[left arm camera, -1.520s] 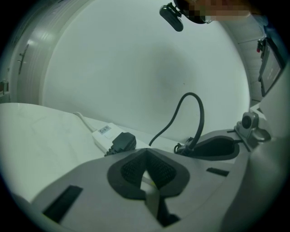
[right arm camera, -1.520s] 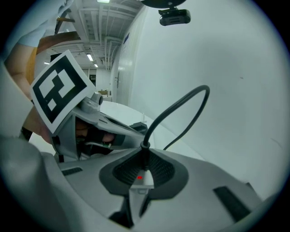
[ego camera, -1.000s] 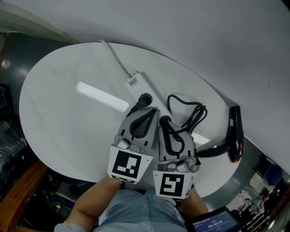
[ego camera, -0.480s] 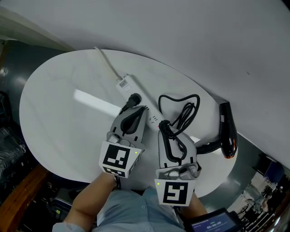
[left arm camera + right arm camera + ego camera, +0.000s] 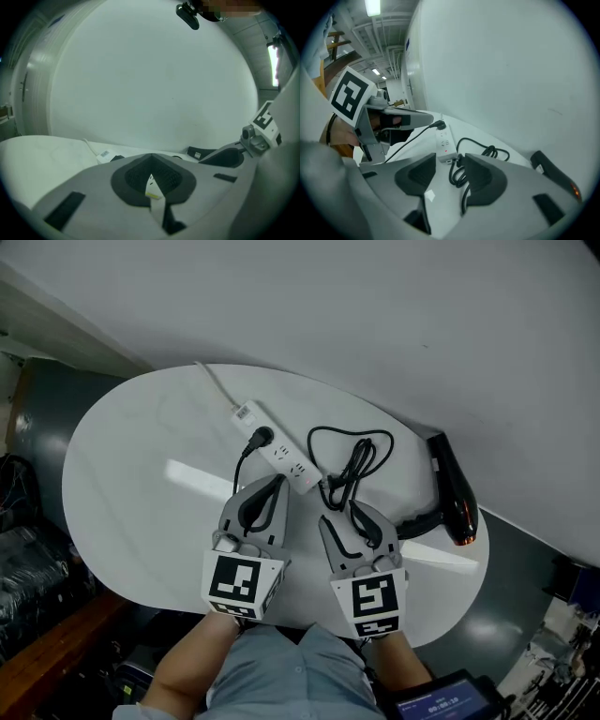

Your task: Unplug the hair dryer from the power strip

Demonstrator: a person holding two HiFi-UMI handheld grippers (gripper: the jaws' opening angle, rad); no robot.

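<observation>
Power strip [image 5: 292, 465] lies slanted near the middle of the white table [image 5: 131, 465], and its white cable runs away to the upper left. One black plug [image 5: 261, 437] sits in the strip, and a thin cord goes from it down toward the left gripper [image 5: 267, 486]. This gripper is above the table, just below the strip. In the left gripper view its jaws [image 5: 151, 164] are pressed together, and nothing can be seen between them.

To the right, the right gripper [image 5: 349, 519] has its jaws opening. The black cord [image 5: 352, 460] passes between them, but the pads do not press on it. The cord's plug [image 5: 457, 161] lies just beside the near end of the strip. The cord makes loose loops on the table. Farther right, the black hair dryer [image 5: 448, 493] lies at the table's edge, well apart from the strip.
</observation>
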